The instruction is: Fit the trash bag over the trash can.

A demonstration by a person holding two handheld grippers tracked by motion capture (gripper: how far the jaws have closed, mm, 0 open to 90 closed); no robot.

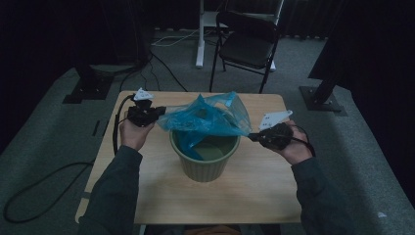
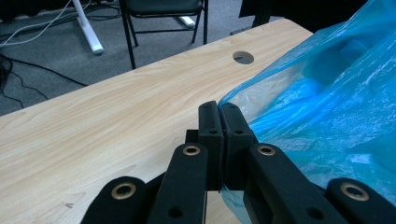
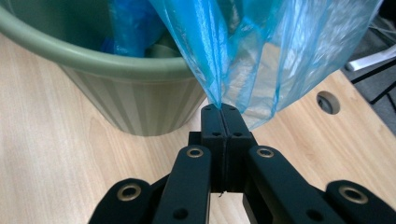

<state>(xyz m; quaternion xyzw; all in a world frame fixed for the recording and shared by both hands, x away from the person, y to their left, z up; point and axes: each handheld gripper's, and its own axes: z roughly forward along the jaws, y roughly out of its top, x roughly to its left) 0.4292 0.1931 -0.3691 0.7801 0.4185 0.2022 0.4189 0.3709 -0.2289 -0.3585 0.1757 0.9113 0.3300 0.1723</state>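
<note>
Both grippers, left [image 1: 157, 113] and right [image 1: 252, 137], are pinched tight on the bag [image 1: 208, 117] over the bin [image 1: 204, 161]. I'd spread the rim evenly and pull it down past the bin's lip, gently so it doesn't tear.

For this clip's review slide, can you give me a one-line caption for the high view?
Left gripper and right gripper each pinch an edge of a blue plastic bag, stretching it over a green bin.

One blue bag [image 1: 205, 117], one green bin [image 1: 205, 156] — two hand-held grippers, one chair [image 1: 247, 41].
</note>
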